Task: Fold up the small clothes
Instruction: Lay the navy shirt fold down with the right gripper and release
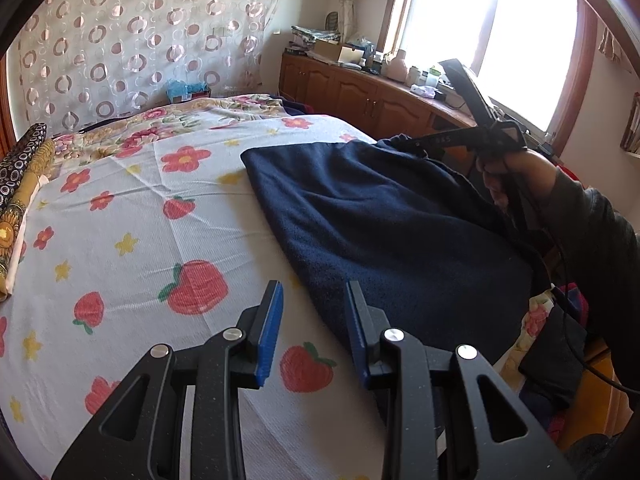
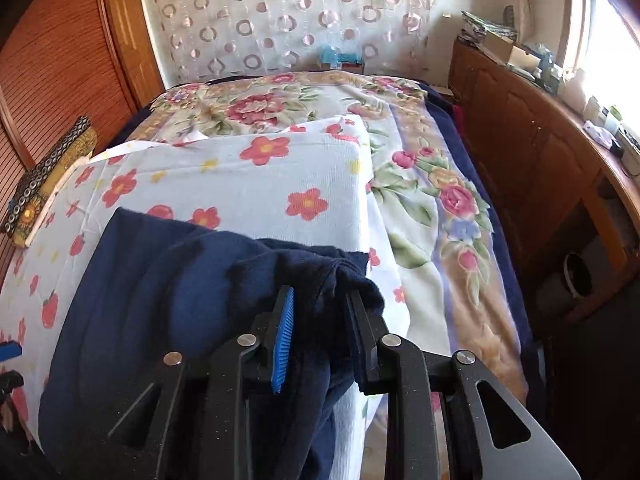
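A navy blue garment [image 1: 380, 220] lies spread on the white sheet printed with flowers and strawberries [image 1: 140, 220]. My left gripper [image 1: 314, 286] hovers open over the garment's near left edge, with nothing between its blue pads. In the right wrist view the garment [image 2: 160, 280] is bunched between the fingers of my right gripper [image 2: 320, 292], which is shut on a corner of it. The left wrist view shows that right gripper [image 1: 416, 142] holding the far right corner raised off the bed, with a person's hand [image 1: 516, 172] on its handle.
A floral quilt [image 2: 420, 184] covers the bed beyond the sheet. Folded patterned fabrics [image 1: 20, 184] lie at the left edge. A wooden cabinet [image 1: 360, 96] with clutter runs under the window on the right, and a wooden wardrobe [image 2: 60, 80] stands at the left.
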`<control>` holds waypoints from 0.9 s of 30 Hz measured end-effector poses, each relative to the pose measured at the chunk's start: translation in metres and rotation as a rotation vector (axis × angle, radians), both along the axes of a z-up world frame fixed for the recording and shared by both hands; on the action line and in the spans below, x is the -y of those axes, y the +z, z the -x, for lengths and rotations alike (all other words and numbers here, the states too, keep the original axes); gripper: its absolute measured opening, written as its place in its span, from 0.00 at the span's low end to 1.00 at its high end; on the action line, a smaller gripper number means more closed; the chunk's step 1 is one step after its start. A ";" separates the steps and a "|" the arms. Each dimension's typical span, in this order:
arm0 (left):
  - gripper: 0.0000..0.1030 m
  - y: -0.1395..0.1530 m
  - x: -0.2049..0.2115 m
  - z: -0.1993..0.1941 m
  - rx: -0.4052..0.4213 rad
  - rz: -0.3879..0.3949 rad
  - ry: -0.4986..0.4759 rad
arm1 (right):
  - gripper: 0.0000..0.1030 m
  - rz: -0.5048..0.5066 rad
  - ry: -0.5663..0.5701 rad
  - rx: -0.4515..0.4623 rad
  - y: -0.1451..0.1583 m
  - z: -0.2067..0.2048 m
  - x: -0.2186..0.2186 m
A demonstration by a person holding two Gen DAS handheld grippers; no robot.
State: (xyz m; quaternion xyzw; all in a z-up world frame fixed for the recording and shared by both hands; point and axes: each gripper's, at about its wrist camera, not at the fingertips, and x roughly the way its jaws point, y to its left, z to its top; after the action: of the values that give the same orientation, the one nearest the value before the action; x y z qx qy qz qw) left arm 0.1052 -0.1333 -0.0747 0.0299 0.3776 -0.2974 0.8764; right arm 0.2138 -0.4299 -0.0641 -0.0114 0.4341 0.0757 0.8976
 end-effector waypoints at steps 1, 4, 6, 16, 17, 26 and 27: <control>0.31 -0.001 0.000 0.000 -0.001 -0.001 0.000 | 0.04 0.006 0.013 0.024 0.005 0.002 -0.002; 0.31 -0.003 -0.001 0.000 -0.007 -0.001 0.005 | 0.04 -0.010 -0.006 0.124 0.029 0.021 0.006; 0.31 -0.005 -0.002 0.000 -0.012 0.003 0.009 | 0.04 -0.051 -0.052 0.154 0.035 0.027 0.016; 0.31 -0.002 0.001 -0.016 -0.002 -0.007 0.003 | 0.49 -0.033 -0.076 0.088 0.007 0.018 0.023; 0.31 -0.001 0.002 -0.023 -0.003 -0.013 0.004 | 0.50 -0.048 -0.069 0.091 0.010 0.016 0.024; 0.31 -0.003 0.024 -0.103 -0.050 -0.055 0.013 | 0.50 -0.073 -0.032 0.047 -0.009 0.008 0.030; 0.31 -0.005 0.027 -0.114 -0.056 -0.066 0.023 | 0.50 -0.078 -0.019 0.043 -0.011 0.006 0.029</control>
State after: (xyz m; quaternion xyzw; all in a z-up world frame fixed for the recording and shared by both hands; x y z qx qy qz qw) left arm 0.2190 -0.1605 -0.0795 0.0462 0.4119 -0.2754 0.8674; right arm 0.2081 -0.4593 -0.0747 0.0261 0.4114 0.0840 0.9072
